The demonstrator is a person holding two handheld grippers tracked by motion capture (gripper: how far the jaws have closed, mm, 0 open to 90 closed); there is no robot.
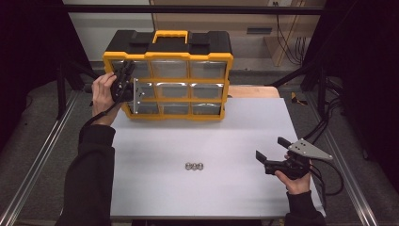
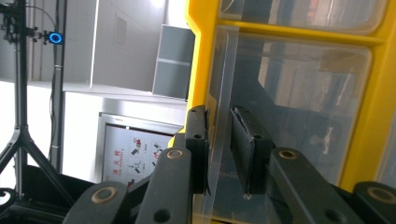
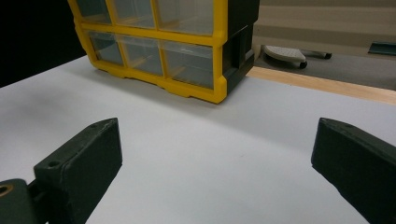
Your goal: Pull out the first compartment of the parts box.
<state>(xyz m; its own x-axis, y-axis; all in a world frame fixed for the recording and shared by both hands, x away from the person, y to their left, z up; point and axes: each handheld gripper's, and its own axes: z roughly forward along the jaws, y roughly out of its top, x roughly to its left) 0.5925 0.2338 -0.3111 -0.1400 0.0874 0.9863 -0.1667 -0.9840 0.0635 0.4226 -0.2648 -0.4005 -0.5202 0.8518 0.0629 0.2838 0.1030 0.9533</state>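
A yellow and black organizer box [image 1: 169, 77] with clear drawers stands upright at the back of the white table. My left gripper [image 1: 126, 77] is at the box's left edge, held in a hand. In the left gripper view a clear plastic drawer front [image 2: 222, 84] stands edge-on between the jaws of the left gripper [image 2: 219, 140], and the pads sit against it on both sides. My right gripper [image 1: 269, 147] rests low at the right of the table, open, with nothing between its jaws. The box [image 3: 163, 51] lies well ahead of the right gripper [image 3: 215, 154].
Three small metal round parts [image 1: 194, 166] lie in a row near the middle front of the white tabletop [image 1: 235, 127]. A wooden board [image 3: 322, 84] shows behind the table's far right edge. Metal frame rails run along both sides.
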